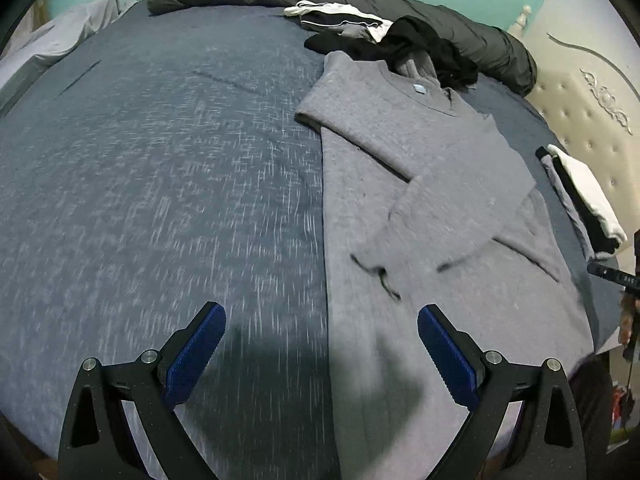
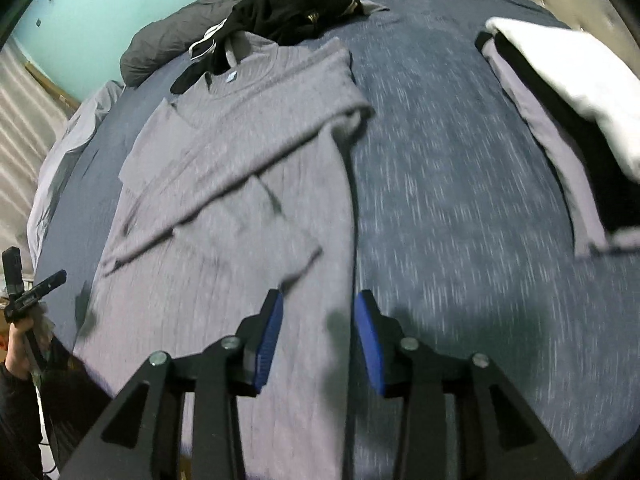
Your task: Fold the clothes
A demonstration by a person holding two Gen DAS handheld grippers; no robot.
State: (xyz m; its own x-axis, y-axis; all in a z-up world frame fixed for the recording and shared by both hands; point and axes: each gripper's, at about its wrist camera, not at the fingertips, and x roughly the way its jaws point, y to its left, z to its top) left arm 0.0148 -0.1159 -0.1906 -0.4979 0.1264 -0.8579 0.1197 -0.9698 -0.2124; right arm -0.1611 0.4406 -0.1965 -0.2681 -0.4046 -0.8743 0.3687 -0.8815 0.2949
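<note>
Sleeves lay crossed over shirt mid-bed; both grippers hovered spread, holding nothing. Probably next: gripping hem, folding toward collar.

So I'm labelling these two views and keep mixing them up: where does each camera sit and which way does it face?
Left wrist: on the left gripper, tilted down at the bed; the grey shirt lies right of centre; both fingers show, open.
Right wrist: on the right gripper, tilted down over the shirt's edge; fingers apart, nothing between; a hand at lower left.
Shared: the shirt, the folded stack, the black clothes.
</note>
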